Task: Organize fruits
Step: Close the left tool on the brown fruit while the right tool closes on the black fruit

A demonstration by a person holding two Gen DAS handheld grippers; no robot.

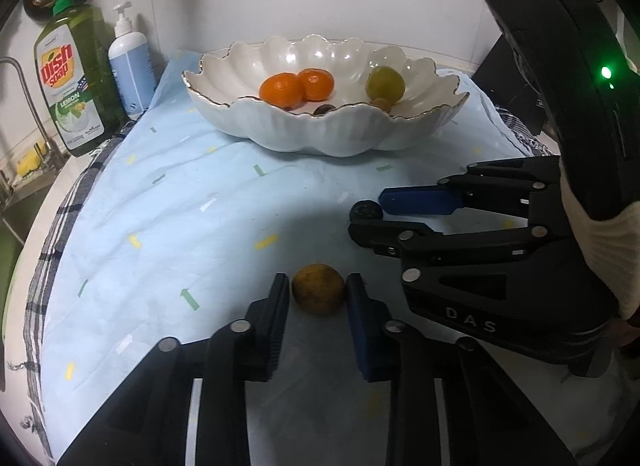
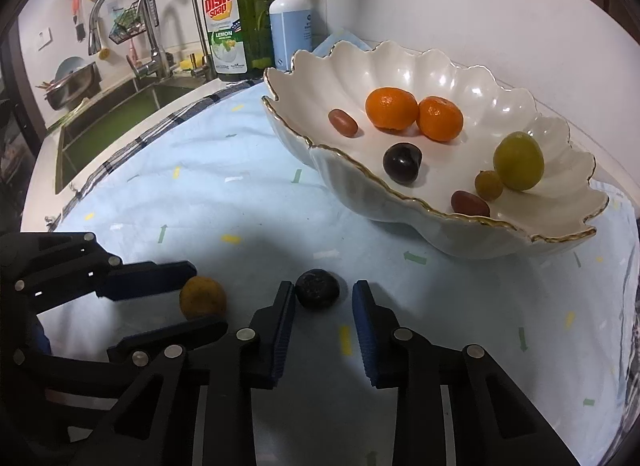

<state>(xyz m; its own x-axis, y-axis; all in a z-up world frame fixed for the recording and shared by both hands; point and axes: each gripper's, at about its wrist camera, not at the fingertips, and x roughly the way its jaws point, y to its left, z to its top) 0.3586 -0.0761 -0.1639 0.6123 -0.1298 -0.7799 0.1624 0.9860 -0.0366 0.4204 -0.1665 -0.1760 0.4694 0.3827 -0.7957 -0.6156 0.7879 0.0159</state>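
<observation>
The left gripper's (image 1: 318,292) jaws pinch a yellow-brown fruit (image 1: 318,288) on the light blue cloth (image 1: 180,193). The right gripper (image 2: 325,293) brackets a dark plum (image 2: 317,289): one pad touches, the other stands off. Behind sits the scalloped white bowl (image 2: 420,205) holding tangerines (image 2: 391,109).

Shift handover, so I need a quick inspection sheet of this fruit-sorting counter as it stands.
Surface: pale blue cloth over a checked cloth.
Job's things: scalloped white bowl holds two oranges, a green fruit and smaller fruits; a yellow-brown fruit and a dark fruit lie on the cloth.
Clutter: dish soap bottle, pump bottle.
Grippers: left gripper shut on the yellow-brown fruit; right gripper open around the dark fruit, with a gap at one pad.
Cables: nothing seen.
Surroundings: sink, taps.
</observation>
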